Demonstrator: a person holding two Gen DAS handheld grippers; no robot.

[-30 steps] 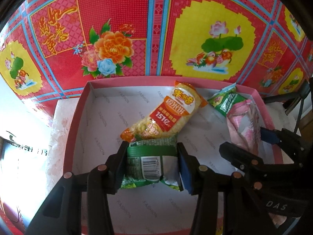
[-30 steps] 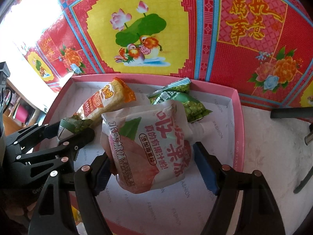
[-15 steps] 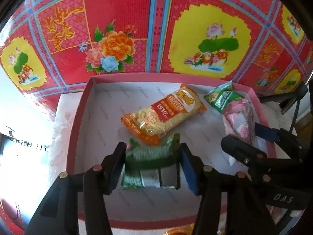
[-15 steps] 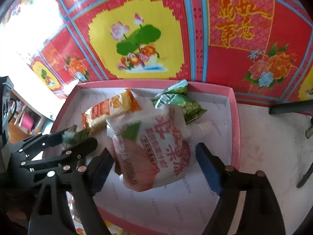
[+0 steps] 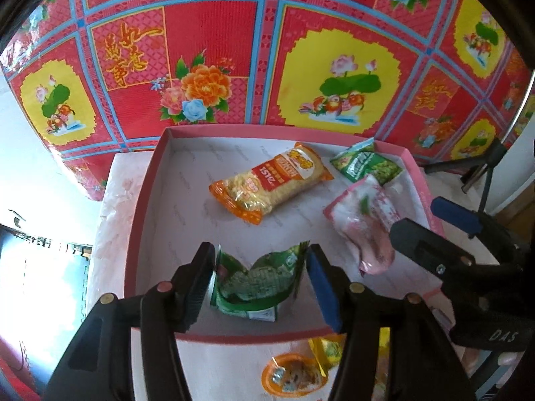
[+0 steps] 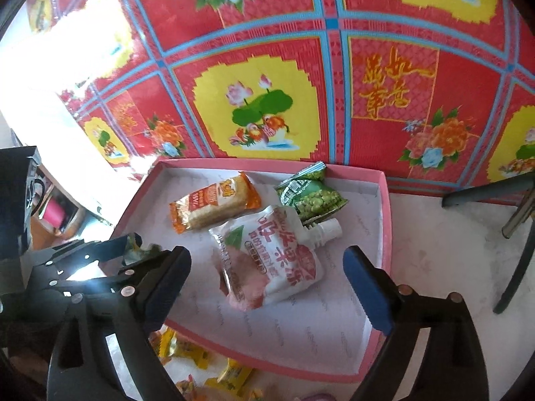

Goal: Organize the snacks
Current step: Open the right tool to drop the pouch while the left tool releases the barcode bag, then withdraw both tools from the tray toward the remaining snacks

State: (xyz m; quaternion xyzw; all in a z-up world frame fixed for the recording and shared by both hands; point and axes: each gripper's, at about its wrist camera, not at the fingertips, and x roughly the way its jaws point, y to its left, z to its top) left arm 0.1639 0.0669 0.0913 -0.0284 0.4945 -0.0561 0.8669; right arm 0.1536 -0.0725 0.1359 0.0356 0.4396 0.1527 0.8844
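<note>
Pink box (image 5: 143, 207) floor lies bare at its left — snack packets (image 5: 271, 183) crowd the right.

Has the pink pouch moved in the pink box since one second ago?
Yes. The pink pouch now lies flat on the box floor, clear of the right gripper's opening jaws.

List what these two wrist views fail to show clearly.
- Yellow and orange snack packets below the pink tray: left wrist view, blurred, partly behind the left gripper; cut off at the bottom edge in the right wrist view.
- Crumpled green packet: its print unreadable; in the right wrist view the left gripper hides most of it.
</note>
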